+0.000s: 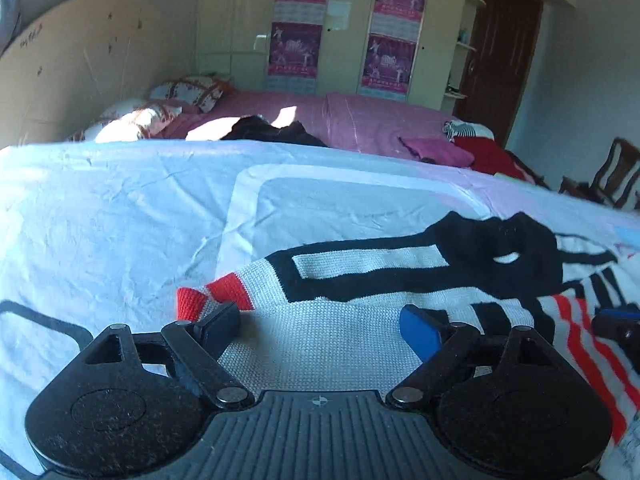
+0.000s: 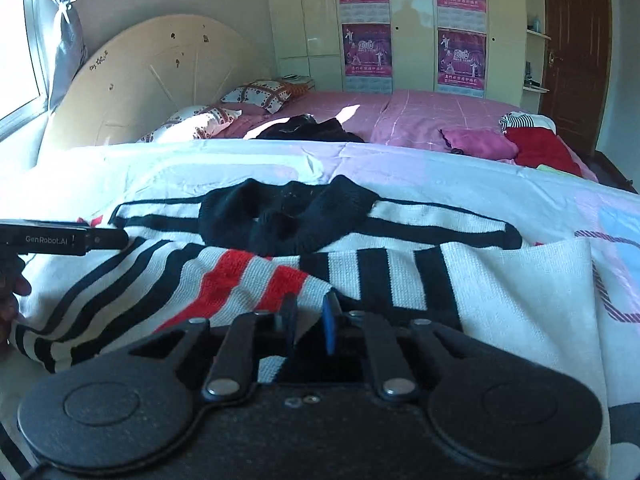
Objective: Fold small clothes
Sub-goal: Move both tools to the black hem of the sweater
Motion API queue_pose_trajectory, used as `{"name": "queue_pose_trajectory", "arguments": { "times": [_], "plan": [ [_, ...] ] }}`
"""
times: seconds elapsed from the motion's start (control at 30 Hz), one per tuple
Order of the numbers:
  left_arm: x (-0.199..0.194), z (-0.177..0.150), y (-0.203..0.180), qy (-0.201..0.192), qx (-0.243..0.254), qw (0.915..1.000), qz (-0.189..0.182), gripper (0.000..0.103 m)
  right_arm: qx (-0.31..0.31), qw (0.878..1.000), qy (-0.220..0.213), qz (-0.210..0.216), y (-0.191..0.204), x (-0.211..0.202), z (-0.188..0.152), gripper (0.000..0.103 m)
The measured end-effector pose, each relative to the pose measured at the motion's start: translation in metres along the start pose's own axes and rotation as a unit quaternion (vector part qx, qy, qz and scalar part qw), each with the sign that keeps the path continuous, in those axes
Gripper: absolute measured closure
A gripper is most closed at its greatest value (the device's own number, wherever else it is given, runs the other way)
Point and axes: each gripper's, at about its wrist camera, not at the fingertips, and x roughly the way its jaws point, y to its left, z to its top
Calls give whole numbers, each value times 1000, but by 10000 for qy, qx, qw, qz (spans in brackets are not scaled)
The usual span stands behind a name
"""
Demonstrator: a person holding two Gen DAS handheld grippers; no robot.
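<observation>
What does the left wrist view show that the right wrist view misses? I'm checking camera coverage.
Only left wrist view: the dark wooden chair and the sweater's red knitted cuff. Only right wrist view: the window with its grey tied curtain. Both: the white knitted sweater with black and red stripes, its black collar, and the pink bedsheet.

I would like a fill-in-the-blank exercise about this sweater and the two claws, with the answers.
1. The knit sweater has a ____ collar.
2. The right claw is ____ on the sweater's striped fabric.
3. The left claw is ____ above the sweater.
4. The sleeve cuff is ____.

Answers: black; shut; open; red
</observation>
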Motion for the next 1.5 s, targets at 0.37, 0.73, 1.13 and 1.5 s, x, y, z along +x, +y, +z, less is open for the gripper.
{"name": "queue_pose_trajectory", "arguments": {
  "times": [0.37,0.73,1.13,1.5],
  "plan": [
    [-34,-8,8,-212,76,9996,152,16,-162,9995,-3,-258,8,-11,3,85],
    [-73,-48,10,43,340,9994,62,15,-288,9982,-239,-467,-19,-65,-15,79],
    [-163,-108,-1,347,313,9986,-247,15,721,9938,157,-833,-37,-178,-86,75],
    [-284,-215,-2,952,-66,9942,-491,37,1836,9792,776,-369,-63,-281,-206,74]
  ]
}}
